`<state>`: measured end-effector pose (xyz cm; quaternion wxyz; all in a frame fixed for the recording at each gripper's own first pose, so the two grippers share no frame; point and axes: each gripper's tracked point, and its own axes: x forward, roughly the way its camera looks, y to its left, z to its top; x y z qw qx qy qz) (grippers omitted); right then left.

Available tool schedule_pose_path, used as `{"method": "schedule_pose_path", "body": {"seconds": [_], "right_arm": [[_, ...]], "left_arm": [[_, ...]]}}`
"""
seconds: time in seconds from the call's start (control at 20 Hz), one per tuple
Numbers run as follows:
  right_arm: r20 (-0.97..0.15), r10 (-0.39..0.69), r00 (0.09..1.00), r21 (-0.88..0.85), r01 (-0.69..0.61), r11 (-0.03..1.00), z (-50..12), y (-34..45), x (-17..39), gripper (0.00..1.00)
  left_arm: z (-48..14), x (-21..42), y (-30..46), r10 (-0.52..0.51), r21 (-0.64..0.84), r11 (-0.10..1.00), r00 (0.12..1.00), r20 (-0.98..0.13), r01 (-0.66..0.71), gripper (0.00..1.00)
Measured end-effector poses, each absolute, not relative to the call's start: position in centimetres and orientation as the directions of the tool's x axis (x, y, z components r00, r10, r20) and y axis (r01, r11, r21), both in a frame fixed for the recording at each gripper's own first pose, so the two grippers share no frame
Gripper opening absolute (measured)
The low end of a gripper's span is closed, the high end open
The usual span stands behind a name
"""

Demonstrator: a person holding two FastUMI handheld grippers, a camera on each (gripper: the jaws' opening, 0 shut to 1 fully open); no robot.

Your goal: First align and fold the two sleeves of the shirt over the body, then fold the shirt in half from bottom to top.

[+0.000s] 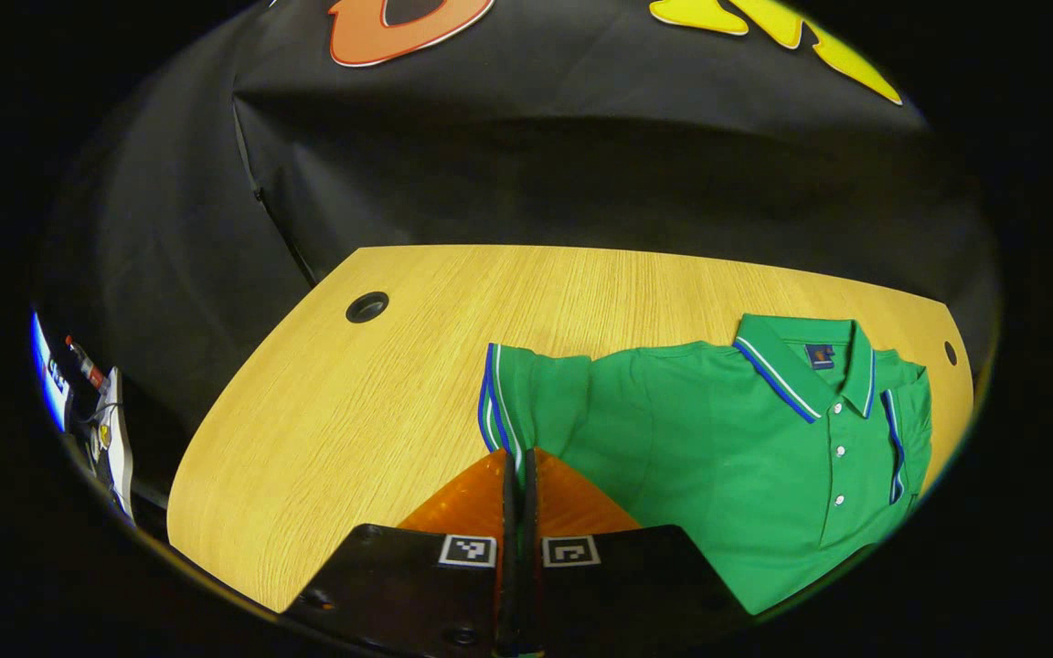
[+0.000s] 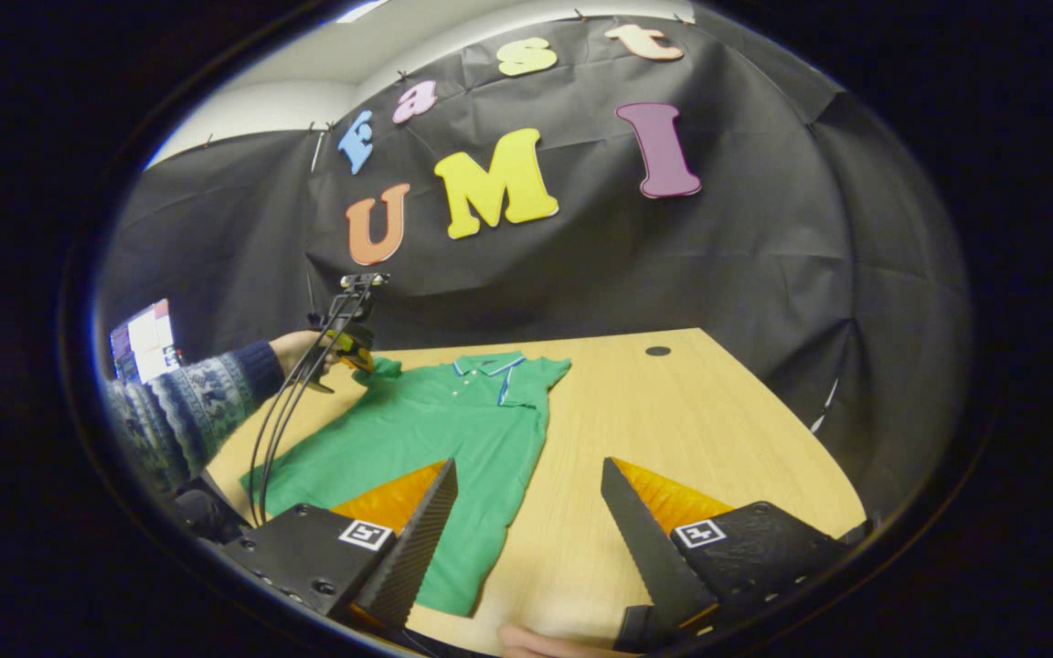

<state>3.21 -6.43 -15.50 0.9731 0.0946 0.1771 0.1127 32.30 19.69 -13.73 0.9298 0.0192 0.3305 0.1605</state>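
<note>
Green polo shirt [image 1: 728, 439], soft knit with striped collar and cuffs, is laid flat on the wood-grain table [image 1: 380, 384]; its right sleeve is already folded over the body. The left gripper [image 1: 517, 466] is pinched closed on the remaining sleeve [image 1: 536, 402], just ahead of its fingertips, so the sleeve-folding step is judged in hand. The right gripper [image 2: 526, 512] is held wide open and empty, the shirt hem beside its left finger; the pinched sleeve would next need carrying across the body.

Bare table [image 2: 673, 411] beside shirt [image 2: 435, 429]

Left gripper view: low and close over the shirt [image 1: 728, 457], facing the back wall. Right gripper view: higher, farther back; both share shirt and desk [image 2: 654, 429].
</note>
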Motion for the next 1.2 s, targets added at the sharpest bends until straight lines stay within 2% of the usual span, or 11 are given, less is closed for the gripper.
{"method": "schedule_pose_path", "body": {"seconds": [0.25, 0.3, 0.4, 0.45, 0.5, 0.55, 0.6, 0.75, 0.8, 0.85, 1.2], "right_arm": [[-0.323, 0.225, 0.919, 0.238, -0.151, 0.959, -15.5, -6.8, 3.1, 0.92], [-0.325, 0.221, 0.920, 0.239, -0.146, 0.960, -15.6, -6.8, 2.9, 0.96], [-0.333, 0.208, 0.919, 0.232, -0.134, 0.963, -15.9, -6.9, 2.5, 0.96], [-0.335, 0.204, 0.920, 0.229, -0.131, 0.965, -15.9, -6.9, 2.2, 0.96], [-0.336, 0.200, 0.921, 0.227, -0.127, 0.966, -15.8, -6.9, 2.0, 0.96], [-0.332, 0.196, 0.923, 0.225, -0.124, 0.966, -15.6, -6.9, 1.8, 0.96], [-0.327, 0.189, 0.926, 0.221, -0.119, 0.968, -15.3, -7.0, 1.7, 0.92], [-0.304, 0.166, 0.938, 0.202, -0.107, 0.974, -14.5, -7.0, 1.1, 0.96], [-0.297, 0.163, 0.941, 0.203, -0.104, 0.974, -14.1, -6.9, 0.9, 0.92], [-0.288, 0.162, 0.944, 0.209, -0.104, 0.972, -13.7, -6.7, 0.6, 0.96], [-0.214, 0.112, 0.970, 0.152, -0.080, 0.985, -10.7, -6.5, -0.8, 0.96]], "left_arm": [[-12.8, 33.0, 14.6, 0.247, 0.127, 0.968, 0.754, -0.609, -0.215, 0.06], [-12.5, 33.0, 13.2, 0.226, 0.097, 0.973, 0.760, -0.609, -0.211, 0.08], [-11.6, 33.2, 10.5, 0.173, 0.035, 0.981, 0.788, -0.590, -0.189, 0.19], [-10.9, 32.8, 9.5, 0.151, 0.014, 0.984, 0.804, -0.575, -0.175, 0.70], [-10.5, 32.6, 8.8, 0.138, 0.001, 0.986, 0.816, -0.562, -0.166, 0.60], [-9.6, 32.3, 8.3, 0.132, -0.002, 0.987, 0.828, -0.545, -0.159, 0.76], [-8.9, 31.6, 8.2, 0.131, 0.001, 0.988, 0.838, -0.530, -0.154, 0.81], [-5.6, 29.2, 8.0, 0.123, 0.008, 0.991, 0.871, -0.476, -0.136, 1.00], [-4.5, 28.3, 8.0, 0.122, 0.004, 0.991, 0.885, -0.449, -0.134, 1.00], [-3.3, 27.0, 8.2, 0.125, 0.000, 0.990, 0.894, -0.430, -0.138, 1.00], [2.2, 16.2, 9.7, 0.145, 0.042, 0.989, 0.959, -0.242, -0.139, 1.00]]}}
